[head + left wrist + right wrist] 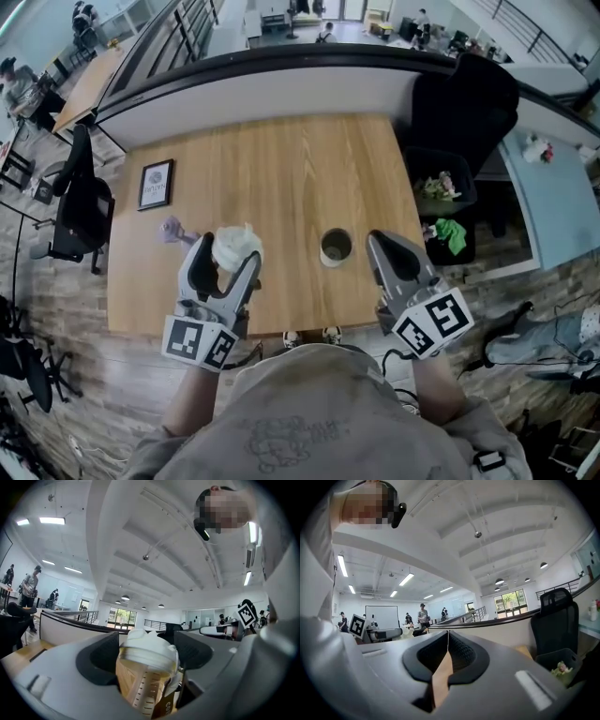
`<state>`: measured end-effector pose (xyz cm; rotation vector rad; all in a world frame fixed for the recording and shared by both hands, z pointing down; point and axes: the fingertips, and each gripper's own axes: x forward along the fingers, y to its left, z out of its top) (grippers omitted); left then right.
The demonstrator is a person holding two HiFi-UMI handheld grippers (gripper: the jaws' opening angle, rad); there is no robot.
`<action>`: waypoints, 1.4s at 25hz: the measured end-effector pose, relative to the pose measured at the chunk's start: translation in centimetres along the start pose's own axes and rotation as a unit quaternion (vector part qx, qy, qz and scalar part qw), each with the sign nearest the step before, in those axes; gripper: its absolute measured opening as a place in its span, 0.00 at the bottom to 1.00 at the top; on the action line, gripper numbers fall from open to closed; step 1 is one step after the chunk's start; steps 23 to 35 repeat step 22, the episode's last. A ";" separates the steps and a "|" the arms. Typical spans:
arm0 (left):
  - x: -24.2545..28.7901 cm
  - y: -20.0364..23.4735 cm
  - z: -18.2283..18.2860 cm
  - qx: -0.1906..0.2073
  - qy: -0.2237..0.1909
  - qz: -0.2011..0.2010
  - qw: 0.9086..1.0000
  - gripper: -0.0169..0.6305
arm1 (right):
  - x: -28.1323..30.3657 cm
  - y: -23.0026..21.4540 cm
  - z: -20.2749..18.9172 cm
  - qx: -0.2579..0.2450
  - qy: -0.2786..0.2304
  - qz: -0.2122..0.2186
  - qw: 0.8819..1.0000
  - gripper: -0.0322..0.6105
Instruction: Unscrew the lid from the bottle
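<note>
Left gripper (227, 255): jaws wide, clamped round the bottle (140, 686) between them.
Lid (150, 649): on, just above the jaws.
Right gripper (448, 637): closed tight, empty, apart from the bottle.
Advice: open right, grip lid squarely, twist; left holds firm.

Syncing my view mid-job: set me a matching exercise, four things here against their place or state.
Things:
1 bottle
2 right hand-held gripper
3 framed picture
4 purple object

Place or state:
A shut, nothing between the jaws
B flat on the table, far left part
C gripped by the left hand-held gripper
D on the table, close beside the left one's jaw

Pairs: 1-C, 2-A, 3-B, 4-D
</note>
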<state>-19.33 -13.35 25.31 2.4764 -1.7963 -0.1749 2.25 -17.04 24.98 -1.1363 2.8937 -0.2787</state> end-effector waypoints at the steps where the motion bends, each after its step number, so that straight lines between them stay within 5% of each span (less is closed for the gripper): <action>1: -0.3 0.1 0.0 -0.001 0.000 0.001 1.000 0.59 | 0.1 0.2 0.0 0.005 0.000 0.004 1.000 0.07; 35: -2.9 2.0 1.2 -0.002 -0.010 0.012 1.000 0.57 | 2.1 3.5 -1.0 -0.004 0.029 0.030 0.999 0.07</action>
